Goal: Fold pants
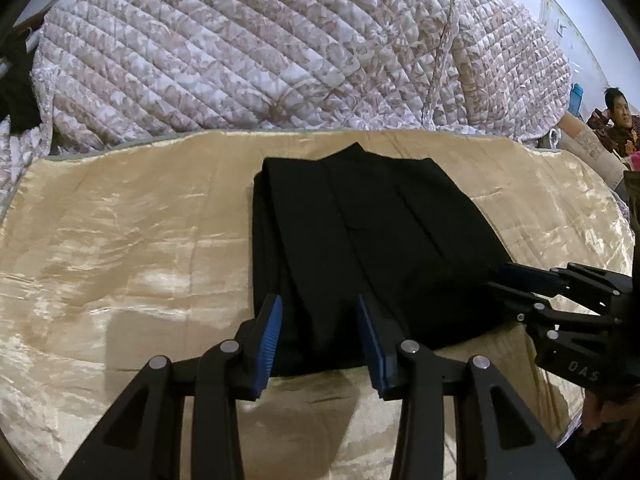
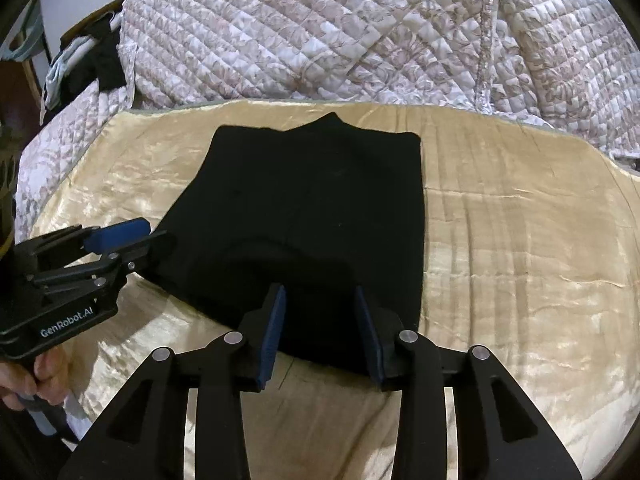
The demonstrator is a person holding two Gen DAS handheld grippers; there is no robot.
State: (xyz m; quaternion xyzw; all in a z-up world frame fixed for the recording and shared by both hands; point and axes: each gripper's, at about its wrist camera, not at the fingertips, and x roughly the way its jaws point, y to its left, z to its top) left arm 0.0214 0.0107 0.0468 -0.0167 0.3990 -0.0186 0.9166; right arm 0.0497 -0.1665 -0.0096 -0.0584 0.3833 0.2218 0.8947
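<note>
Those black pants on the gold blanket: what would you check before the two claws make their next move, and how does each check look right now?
1. Pants lie in a folded stack on the gold blanket: ok.
2. Left gripper jaws apart at the near edge: ok.
3. Right gripper jaws apart at the near edge: ok.
4. Fabric between the fingers, ready to pinch: cannot tell.
5. Far edges aligned: not ok, one point sticks out.
6. Room on the blanket for another fold: ok.

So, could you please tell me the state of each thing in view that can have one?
black pants: folded, lying flat on the gold blanket.
left gripper: open, fingers either side of the pants' near edge.
right gripper: open, at the same near edge.
quilt: bunched behind.
</note>
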